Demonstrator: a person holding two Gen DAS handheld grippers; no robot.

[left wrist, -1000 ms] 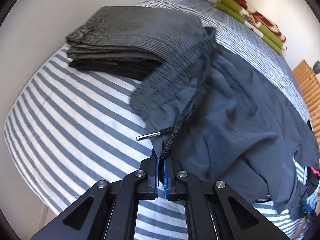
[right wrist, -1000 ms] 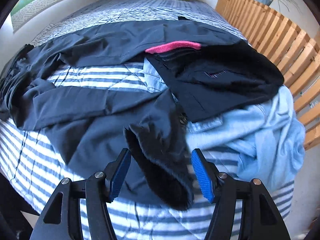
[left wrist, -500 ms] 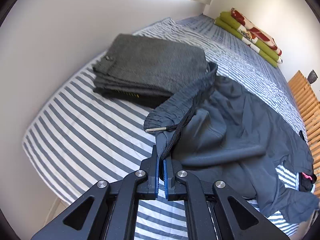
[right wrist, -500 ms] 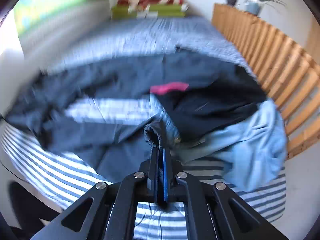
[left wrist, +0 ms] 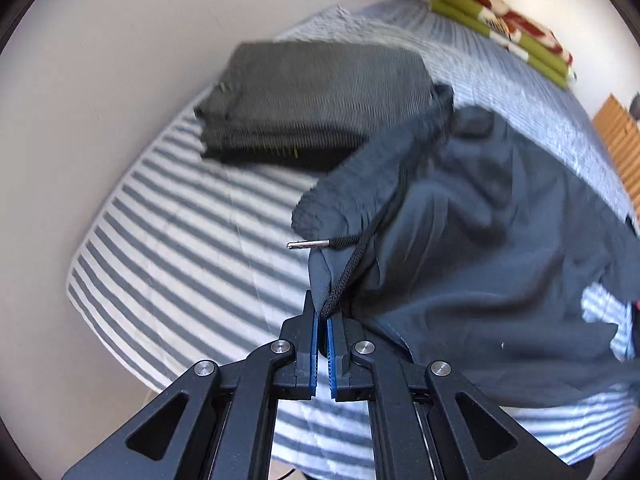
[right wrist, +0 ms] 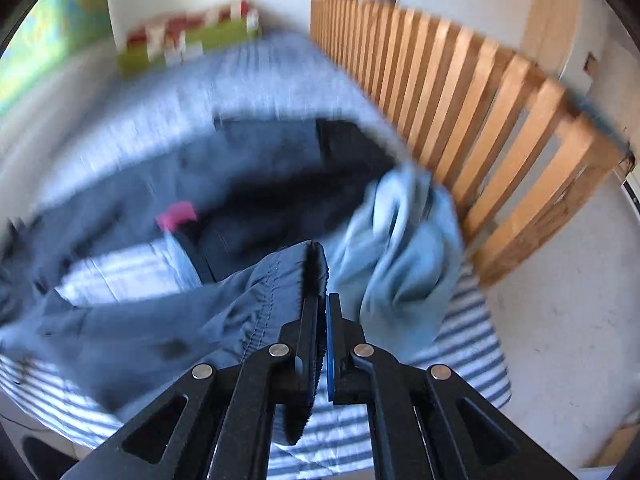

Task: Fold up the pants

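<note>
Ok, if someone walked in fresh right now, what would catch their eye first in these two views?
Probably the crumpled slate-blue drawstring pants sprawled across the striped blue-and-white bedsheet, pinched at both ends: the left tool shut on the waist fabric and black cord, the right tool shut on a gathered edge. Next, the neat stack of folded grey garments by the white wall.

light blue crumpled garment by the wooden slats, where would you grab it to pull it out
Probably the raised fold at the top of the light blue crumpled garment, coming from above: it bunches upward there, clear of the dark clothes beside it. Blur hides any hem or waistband.
</note>
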